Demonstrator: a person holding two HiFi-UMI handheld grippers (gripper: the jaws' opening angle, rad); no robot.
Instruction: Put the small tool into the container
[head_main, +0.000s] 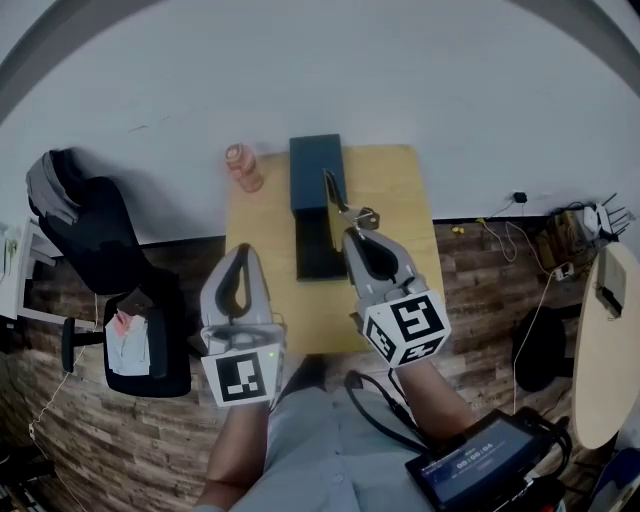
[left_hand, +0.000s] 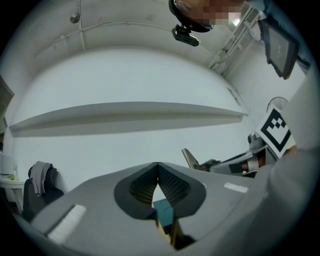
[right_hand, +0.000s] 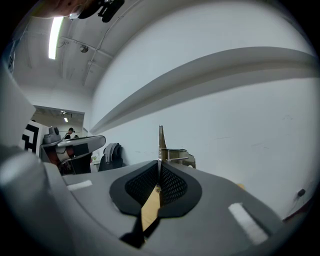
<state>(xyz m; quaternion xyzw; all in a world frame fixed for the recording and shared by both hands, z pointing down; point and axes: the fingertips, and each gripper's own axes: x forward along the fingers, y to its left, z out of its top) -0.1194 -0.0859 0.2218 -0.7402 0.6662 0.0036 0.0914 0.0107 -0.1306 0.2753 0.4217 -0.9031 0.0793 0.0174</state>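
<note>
Table (head_main: 400, 200): wooden, against a white wall.
Right gripper (head_main: 352, 234): was clamped on the small tool (head_main: 346, 206); container (head_main: 314, 172) lay just ahead.
Left gripper (head_main: 240, 252): jaws were together, empty.

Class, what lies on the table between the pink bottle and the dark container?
Nothing; the head view shows only bare wooden table between pink bottle and dark container.

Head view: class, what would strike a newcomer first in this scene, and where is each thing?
The right tool, shut on a small metal implement, reaches over the wooden table at the dark blue container's right edge. The left tool, shut and empty, hangs at the table's near left edge, and a pink bottle stands at its far left corner.
</note>
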